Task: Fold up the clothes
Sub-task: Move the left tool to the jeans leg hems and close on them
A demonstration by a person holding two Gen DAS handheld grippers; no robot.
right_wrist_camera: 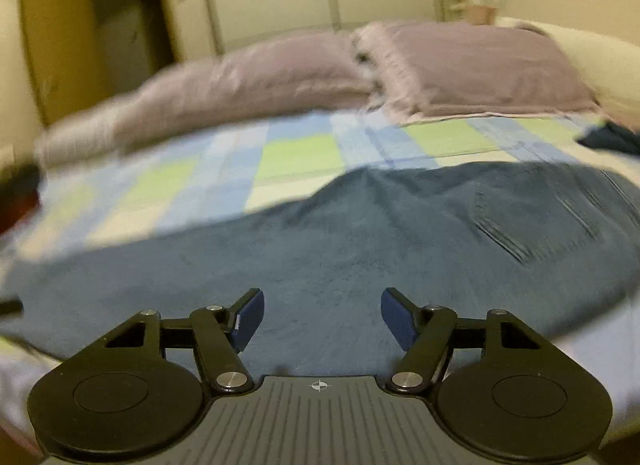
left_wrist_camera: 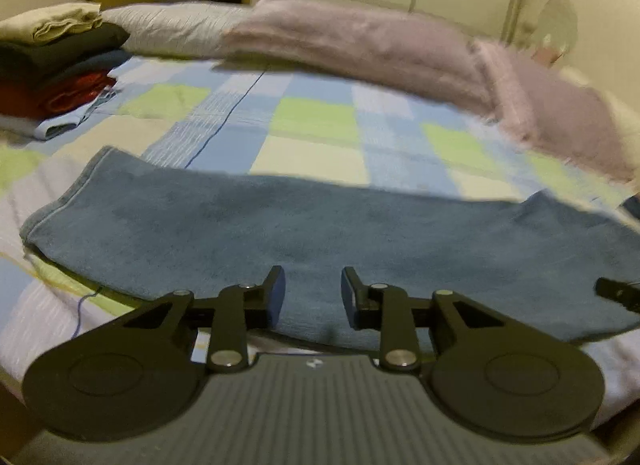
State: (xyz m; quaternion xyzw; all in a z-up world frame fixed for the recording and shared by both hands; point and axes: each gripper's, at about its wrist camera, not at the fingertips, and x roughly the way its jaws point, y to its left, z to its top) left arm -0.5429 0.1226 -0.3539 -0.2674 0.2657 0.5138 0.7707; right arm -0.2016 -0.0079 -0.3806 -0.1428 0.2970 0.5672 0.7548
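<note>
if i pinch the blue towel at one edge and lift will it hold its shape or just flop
Probably flop: the towel lies limp on the bed, following its surface, with soft ripples in the right wrist view. Its nap looks thick and fuzzy, so it likely grips well rather than slips. It seems doubled over, so it may feel fairly heavy and the layers could separate.

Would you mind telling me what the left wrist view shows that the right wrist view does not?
Only the left wrist view shows the stack of folded clothes at the bed's far left, and the open left gripper. Only the right wrist view shows the trousers' back pocket, a dark garment at the far right, and the open right gripper. Both show the blue trousers, checked bedspread and mauve pillows.
</note>
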